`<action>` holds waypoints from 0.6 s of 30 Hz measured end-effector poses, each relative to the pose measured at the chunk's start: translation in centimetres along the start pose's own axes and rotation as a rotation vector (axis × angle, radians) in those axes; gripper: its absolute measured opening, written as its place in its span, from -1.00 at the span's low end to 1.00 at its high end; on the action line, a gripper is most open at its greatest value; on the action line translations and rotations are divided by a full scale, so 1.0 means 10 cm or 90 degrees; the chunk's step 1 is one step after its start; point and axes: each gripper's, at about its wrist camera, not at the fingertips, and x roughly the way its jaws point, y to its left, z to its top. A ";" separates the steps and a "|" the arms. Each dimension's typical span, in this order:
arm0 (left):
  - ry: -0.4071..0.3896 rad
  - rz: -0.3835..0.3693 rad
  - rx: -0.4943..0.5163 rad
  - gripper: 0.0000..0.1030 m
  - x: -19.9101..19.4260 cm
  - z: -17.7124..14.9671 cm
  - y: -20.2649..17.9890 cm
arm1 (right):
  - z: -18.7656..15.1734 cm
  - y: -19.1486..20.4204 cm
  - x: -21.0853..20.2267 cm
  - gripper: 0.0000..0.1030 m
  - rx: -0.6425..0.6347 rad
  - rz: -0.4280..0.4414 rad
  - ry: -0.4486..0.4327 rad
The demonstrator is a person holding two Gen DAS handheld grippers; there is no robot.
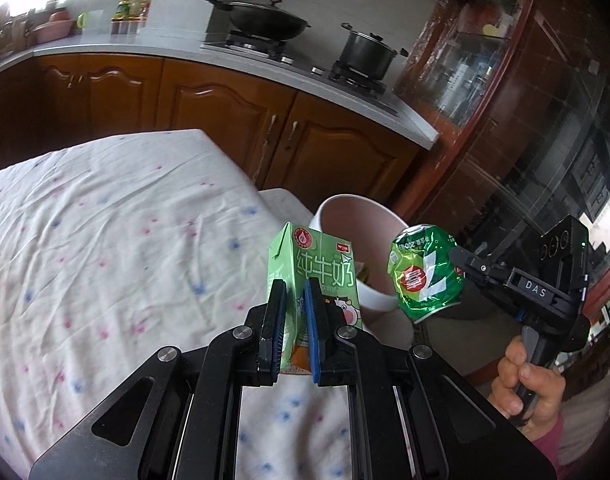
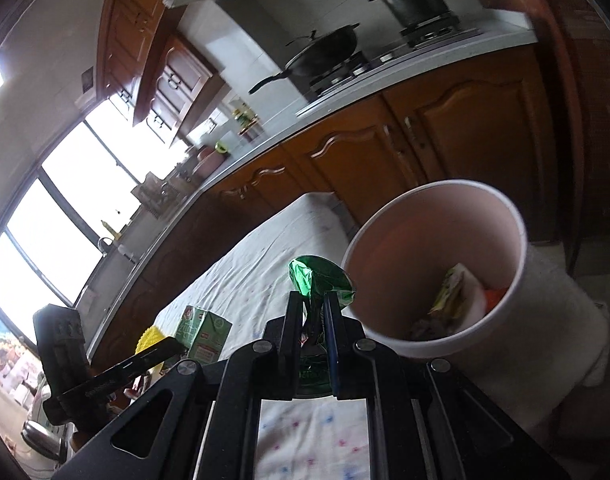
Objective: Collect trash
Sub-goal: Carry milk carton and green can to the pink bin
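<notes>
My left gripper (image 1: 295, 286) is shut on a green milk carton (image 1: 319, 270), held upright above the table's right edge. The carton also shows in the right wrist view (image 2: 203, 334). My right gripper (image 2: 313, 300) is shut on a crushed green can (image 2: 319, 280), held just left of the white bin (image 2: 509, 216). In the left wrist view the can (image 1: 423, 272) and the right gripper (image 1: 463, 264) hang in front of the bin (image 1: 379, 298). The bin holds some wrappers (image 2: 455, 292).
A table with a white flowered cloth (image 1: 105, 240) lies to the left. Brown kitchen cabinets (image 1: 225, 108) stand behind, with a wok (image 1: 265, 18) and a pot (image 1: 367, 52) on the stove. A dark glass cabinet (image 1: 505, 100) stands at right. A yellow object (image 2: 151, 338) lies near the carton.
</notes>
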 end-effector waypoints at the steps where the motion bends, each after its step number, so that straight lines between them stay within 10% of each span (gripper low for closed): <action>1: 0.001 -0.002 0.003 -0.84 0.03 0.02 -0.03 | 0.02 -0.03 -0.01 -0.80 0.003 -0.004 -0.003; 18: 0.026 -0.033 0.045 -0.84 0.63 0.45 -0.56 | 0.27 -0.34 -0.09 -0.80 -0.004 -0.063 -0.042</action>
